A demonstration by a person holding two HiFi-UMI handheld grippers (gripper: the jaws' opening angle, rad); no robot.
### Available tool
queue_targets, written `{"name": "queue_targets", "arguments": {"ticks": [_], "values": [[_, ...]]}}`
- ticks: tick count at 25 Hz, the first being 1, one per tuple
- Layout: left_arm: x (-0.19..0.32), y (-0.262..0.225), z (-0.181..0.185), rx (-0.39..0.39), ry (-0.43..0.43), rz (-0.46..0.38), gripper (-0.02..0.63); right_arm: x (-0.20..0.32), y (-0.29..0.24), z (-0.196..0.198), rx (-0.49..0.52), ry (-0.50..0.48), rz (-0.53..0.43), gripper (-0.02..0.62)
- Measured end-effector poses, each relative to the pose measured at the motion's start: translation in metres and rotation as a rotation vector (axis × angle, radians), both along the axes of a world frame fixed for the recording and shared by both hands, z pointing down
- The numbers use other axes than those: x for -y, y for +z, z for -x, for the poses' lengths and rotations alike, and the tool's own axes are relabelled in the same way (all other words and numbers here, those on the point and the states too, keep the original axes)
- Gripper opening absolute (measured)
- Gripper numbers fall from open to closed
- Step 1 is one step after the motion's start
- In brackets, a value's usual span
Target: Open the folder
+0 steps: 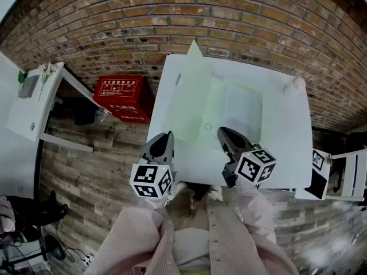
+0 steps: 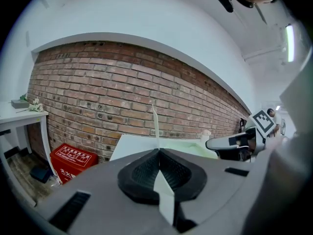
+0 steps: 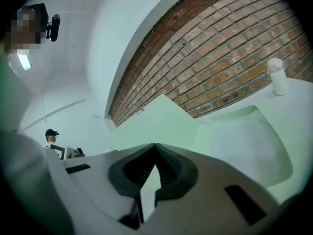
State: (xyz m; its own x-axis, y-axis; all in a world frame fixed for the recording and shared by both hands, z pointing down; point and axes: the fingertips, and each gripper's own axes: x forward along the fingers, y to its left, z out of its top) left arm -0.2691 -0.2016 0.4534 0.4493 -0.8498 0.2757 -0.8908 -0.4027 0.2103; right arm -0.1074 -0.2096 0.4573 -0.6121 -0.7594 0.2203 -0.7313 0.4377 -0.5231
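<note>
Two tools work at the near edge of the white tabletop (image 1: 287,148): the left tool (image 2: 157,152) is pinched tight on a thin leaf of the pale green folder (image 1: 235,105), which stands upright and edge-on ahead of it. The right tool (image 3: 154,147) is likewise clamped on a green leaf that slopes up to its left. Beyond them the rest of the folder lies flat on the tabletop, a white bottle (image 1: 296,85) stands at the far right corner, and a red box (image 1: 119,93) sits on the floor against the brick wall (image 1: 172,16).
</note>
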Motion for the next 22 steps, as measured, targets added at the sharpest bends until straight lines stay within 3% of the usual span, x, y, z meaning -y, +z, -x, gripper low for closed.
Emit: {"name": "queue_targets", "arguments": {"ticks": [12,22], "values": [[0.01,0.017,0.022,-0.08,-0.017,0.064,-0.003,0.004,0.008,0.039,-0.006,0.059,-0.017,0.005],[0.016,0.042,0.042,-0.085,-0.148,0.115,0.008,0.018,0.012,0.074,-0.013,-0.041,-0.025,0.005]]}}
